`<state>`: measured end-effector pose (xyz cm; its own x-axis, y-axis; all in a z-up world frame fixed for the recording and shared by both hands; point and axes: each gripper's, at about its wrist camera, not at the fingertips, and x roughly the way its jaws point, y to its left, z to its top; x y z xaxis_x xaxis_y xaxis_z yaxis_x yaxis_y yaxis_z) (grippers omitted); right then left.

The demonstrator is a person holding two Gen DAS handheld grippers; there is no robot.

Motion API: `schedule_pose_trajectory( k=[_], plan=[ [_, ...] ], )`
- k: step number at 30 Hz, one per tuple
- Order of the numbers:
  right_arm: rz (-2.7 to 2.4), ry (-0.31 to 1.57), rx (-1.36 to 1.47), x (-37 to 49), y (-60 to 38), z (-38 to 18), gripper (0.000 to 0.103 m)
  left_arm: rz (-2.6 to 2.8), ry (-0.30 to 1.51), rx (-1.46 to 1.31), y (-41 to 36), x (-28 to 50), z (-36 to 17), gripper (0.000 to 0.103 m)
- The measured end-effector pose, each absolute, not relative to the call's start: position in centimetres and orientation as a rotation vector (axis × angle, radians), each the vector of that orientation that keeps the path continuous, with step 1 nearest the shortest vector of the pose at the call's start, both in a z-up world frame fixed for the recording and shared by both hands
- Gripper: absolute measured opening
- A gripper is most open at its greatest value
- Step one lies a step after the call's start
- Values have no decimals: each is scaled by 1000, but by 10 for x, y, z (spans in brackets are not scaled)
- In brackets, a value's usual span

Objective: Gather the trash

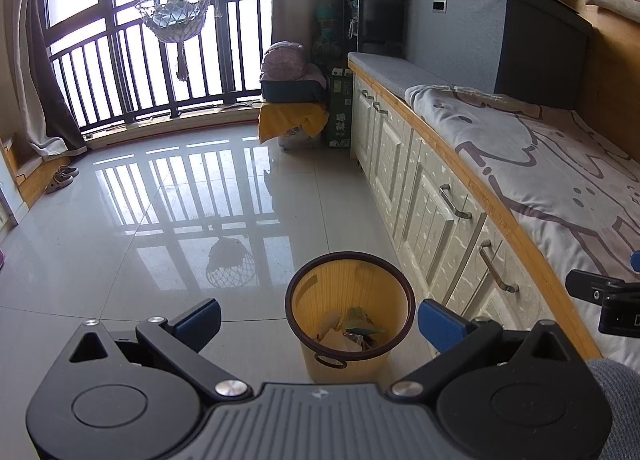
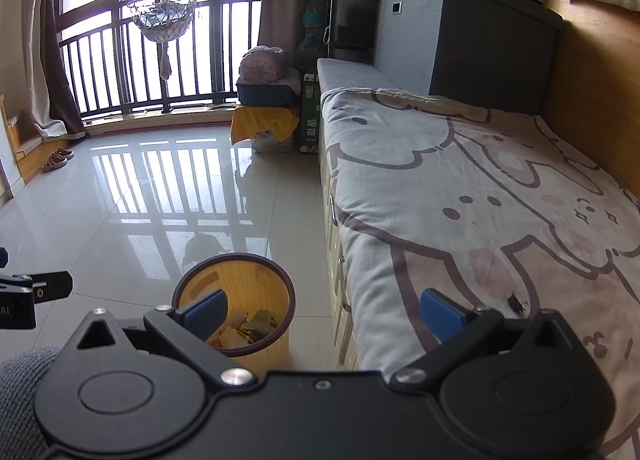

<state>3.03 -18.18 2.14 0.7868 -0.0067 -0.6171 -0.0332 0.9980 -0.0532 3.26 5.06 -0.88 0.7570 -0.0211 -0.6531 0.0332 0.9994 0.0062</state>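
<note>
Glossy pale floor tiles mirror a barred window, and on them stands a yellow wastebasket with a dark rim, right beside the white cabinet fronts under the bed. Inside the wastebasket lie crumpled papers and wrappers. The left gripper hovers near the wastebasket, its blue-padded fingers spread wide with nothing between them. The right gripper hangs over the bed's edge just right of the wastebasket, its fingers likewise spread and empty. A cartoon-print blanket covers the bed; a small dark scrap lies on it, close to the right gripper's right finger.
</note>
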Motion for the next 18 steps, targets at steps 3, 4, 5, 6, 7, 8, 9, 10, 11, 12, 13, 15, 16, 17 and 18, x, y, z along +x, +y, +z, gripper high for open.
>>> schedule_pose_trajectory(
  k=[3, 4, 5, 6, 7, 8, 9, 10, 11, 12, 13, 15, 16, 17, 18],
  plan=[
    [13, 666, -61, 30, -182, 22, 103, -29, 712, 18, 51, 33, -9, 103],
    [12, 666, -61, 30, -182, 22, 103, -29, 712, 18, 51, 33, -9, 103],
    [11, 667, -60, 30, -182, 22, 103, -30, 712, 18, 51, 33, -9, 103],
    [10, 667, -59, 30, -182, 22, 103, -30, 712, 18, 51, 33, -9, 103],
    [9, 668, -58, 29, -182, 22, 103, -30, 712, 18, 51, 33, -9, 103],
    [8, 668, -58, 29, -182, 22, 103, -29, 712, 18, 50, 33, -9, 103],
    [8, 668, -58, 29, -182, 22, 103, -30, 712, 18, 51, 33, -9, 103],
    [8, 668, -59, 29, -182, 22, 103, -30, 712, 18, 51, 33, -8, 103],
    [8, 668, -59, 29, -182, 22, 103, -30, 712, 18, 51, 33, -8, 103],
    [8, 668, -58, 29, -182, 22, 103, -30, 712, 18, 51, 33, -8, 103],
    [8, 668, -58, 29, -182, 22, 103, -30, 712, 18, 51, 33, -8, 103],
    [8, 668, -58, 29, -182, 22, 103, -30, 712, 18, 51, 33, -8, 103],
    [8, 668, -58, 29, -182, 22, 103, -30, 712, 18, 51, 33, -8, 103],
    [8, 668, -58, 29, -182, 22, 103, -30, 712, 18, 51, 33, -8, 103],
    [8, 668, -58, 29, -182, 22, 103, -30, 712, 18, 51, 33, -8, 103]
  ],
)
